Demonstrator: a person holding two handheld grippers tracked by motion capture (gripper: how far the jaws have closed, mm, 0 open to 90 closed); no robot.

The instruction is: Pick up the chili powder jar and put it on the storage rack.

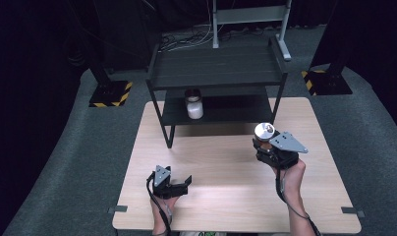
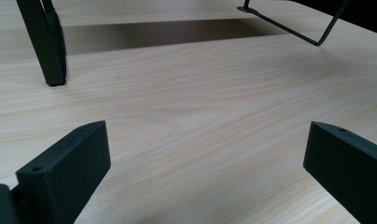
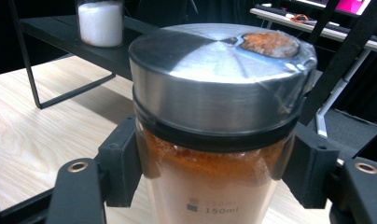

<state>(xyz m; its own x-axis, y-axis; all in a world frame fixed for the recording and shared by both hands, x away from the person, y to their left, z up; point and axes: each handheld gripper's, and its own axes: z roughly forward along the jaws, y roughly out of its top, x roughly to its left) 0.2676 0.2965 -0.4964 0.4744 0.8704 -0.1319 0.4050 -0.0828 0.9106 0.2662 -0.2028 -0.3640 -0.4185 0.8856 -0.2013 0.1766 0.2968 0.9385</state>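
- The right gripper is clenched on a spice jar; in the right gripper view the black jaws press both sides of the glass just under the lid.
- The jar stands upright in that grip, at about 3 o'clock on the table, just in front of the rack's right legs.
- It holds an orange-brown powder, wears a round steel lid, and bears a small printed volume mark low on the glass.
- The right hand comes in from 5 o'clock, with the gripper's grey three-cornered plate just right of the lid.
- The left gripper lies at about 7 o'clock on the table, released: its jaws stand wide apart with bare wood between them.
- In the left gripper view, a rack leg stands at 11 o'clock, well ahead of the jaws.
- The black two-tier rack sits at 12 o'clock on the table.
- A second jar, holding white grains, stands on the rack's lower shelf toward its left end, at about 11 o'clock from the held jar and well apart from it.
- The same white jar shows at 11 o'clock in the right gripper view, behind the held one.
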